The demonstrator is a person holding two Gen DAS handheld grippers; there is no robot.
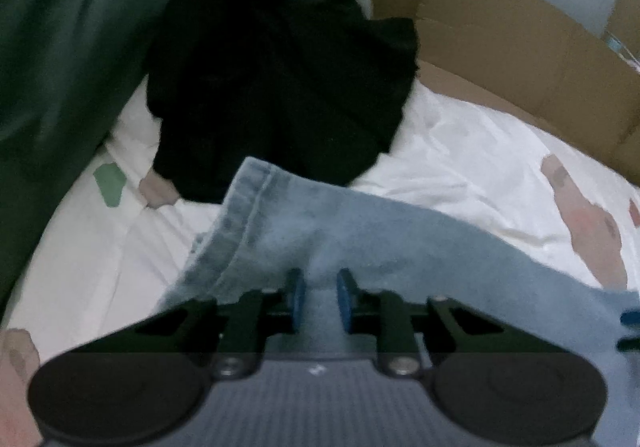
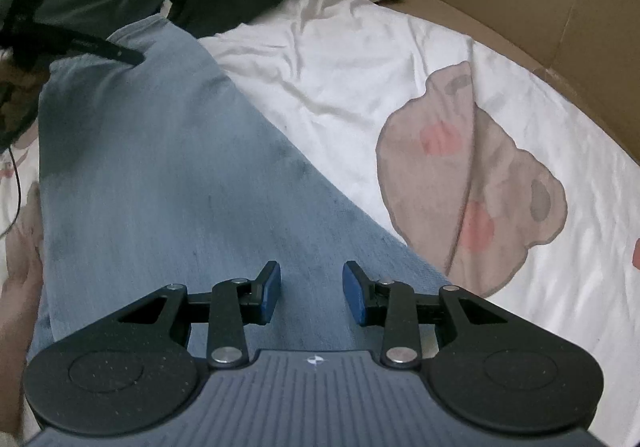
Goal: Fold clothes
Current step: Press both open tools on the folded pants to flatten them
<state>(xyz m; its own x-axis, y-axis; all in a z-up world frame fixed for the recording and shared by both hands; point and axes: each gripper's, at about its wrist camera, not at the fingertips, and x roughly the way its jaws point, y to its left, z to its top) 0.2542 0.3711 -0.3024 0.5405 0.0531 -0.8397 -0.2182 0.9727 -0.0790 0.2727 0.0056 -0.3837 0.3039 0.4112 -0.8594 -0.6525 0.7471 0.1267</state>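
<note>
Light blue jeans (image 1: 360, 239) lie across a white bed sheet (image 1: 460, 151). My left gripper (image 1: 321, 287) is shut on a bunched fold of the denim near a stitched hem (image 1: 248, 207), with fabric pinched between its blue pads. In the right wrist view the jeans (image 2: 160, 187) spread flat and diagonal. My right gripper (image 2: 313, 289) hovers open just over them, nothing between its fingers. The left gripper's black arm (image 2: 92, 45) shows at the jeans' far end.
A black garment (image 1: 280, 87) is heaped beyond the jeans, with a dark green one (image 1: 60, 47) to its left. Brown cardboard (image 1: 500, 27) walls the far side of the bed. The sheet (image 2: 340, 59) carries a pink-brown bear print (image 2: 472, 175). A hand (image 2: 20, 271) shows at the left edge.
</note>
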